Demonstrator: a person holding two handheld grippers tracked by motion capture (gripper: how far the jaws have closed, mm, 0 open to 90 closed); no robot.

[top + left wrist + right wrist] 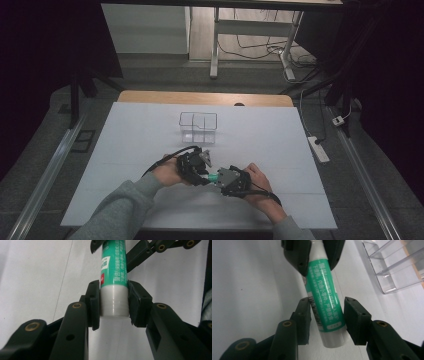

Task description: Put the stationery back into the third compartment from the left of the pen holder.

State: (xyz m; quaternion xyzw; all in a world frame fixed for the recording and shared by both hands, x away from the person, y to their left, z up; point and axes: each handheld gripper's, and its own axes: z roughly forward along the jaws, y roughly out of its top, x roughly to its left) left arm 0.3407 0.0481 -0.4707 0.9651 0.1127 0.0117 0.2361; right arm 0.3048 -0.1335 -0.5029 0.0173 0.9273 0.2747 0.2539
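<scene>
Between my two grippers I hold a green glue stick with white ends and white printed lettering (113,277), lifted just above the white table surface (125,150) near its front edge. Its white cap end sits clamped between my left gripper (114,305) jaws, both pads pressed flat against it, while my right gripper (327,320) jaws flank the green label near the other white end, one touching it and the other a little apart. The stick lies roughly level, spanning the short gap between my hands.
</scene>
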